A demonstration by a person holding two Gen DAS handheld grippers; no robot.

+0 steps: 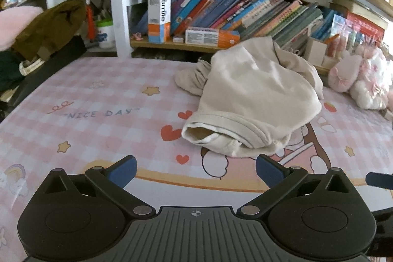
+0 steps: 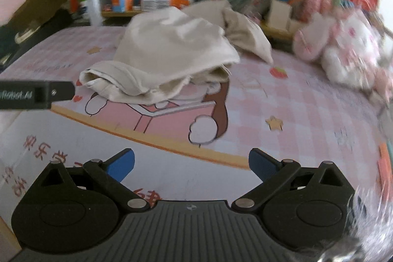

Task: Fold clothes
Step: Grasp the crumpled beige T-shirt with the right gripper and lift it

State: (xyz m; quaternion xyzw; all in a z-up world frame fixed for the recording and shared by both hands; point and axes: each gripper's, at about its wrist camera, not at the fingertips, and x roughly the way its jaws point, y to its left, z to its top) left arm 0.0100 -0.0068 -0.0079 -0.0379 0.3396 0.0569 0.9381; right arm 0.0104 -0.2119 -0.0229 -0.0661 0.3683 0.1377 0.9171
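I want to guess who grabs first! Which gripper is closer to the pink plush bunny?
Right, probably. The right gripper has the plush bunny ahead to its right; the left gripper sits further left, so the bunny lies far off to its right. Both are open.

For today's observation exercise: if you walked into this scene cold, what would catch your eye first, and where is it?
First the crumpled beige garment, heaped unfolded on the pink checked sheet printed with hearts and stars. Behind it, a shelf of slanting books fills the background, and a pink and white plush toy sits to the garment's right. Both tools, left and right, are open and short of the cloth.
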